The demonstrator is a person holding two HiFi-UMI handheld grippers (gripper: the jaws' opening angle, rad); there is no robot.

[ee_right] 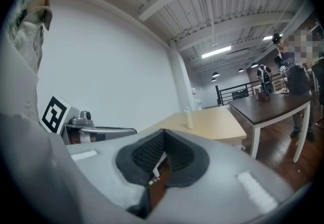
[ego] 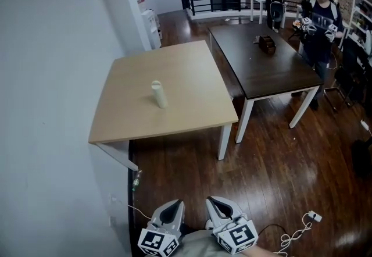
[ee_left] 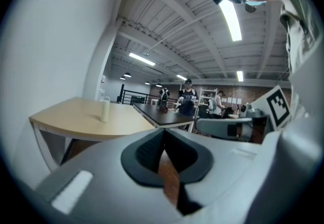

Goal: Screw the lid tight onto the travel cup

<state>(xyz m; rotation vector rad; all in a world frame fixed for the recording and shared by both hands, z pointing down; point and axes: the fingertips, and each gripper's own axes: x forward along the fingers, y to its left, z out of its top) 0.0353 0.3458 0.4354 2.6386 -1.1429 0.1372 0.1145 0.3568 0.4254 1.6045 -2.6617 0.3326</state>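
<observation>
Filling the whole left side of the head view, a white wall (ego: 46, 104) runs down to a dark wooden floor (ego: 273, 168). On this floor stand two tables with white legs, set corner to corner. The dark table (ego: 261, 75) is the farther one, and a small brown thing (ego: 267, 45) lies on it. The light wooden table (ego: 186, 70) is the nearer one, and its left edge is just beside the wall. A person (ego: 318, 23) in dark clothes stands at the far right corner of the dark table.

The left gripper (ego: 175, 204) and the right gripper (ego: 214, 200) are at the bottom edge of the head view, side by side, well apart from the light wooden table. In each gripper view the dark pads meet along one line, so both jaws are clenched, with nothing between them.

The travel cup (ego: 158, 94), pale and narrow, stands upright and alone near the middle of the light wooden table. I cannot tell whether its lid is tight.
</observation>
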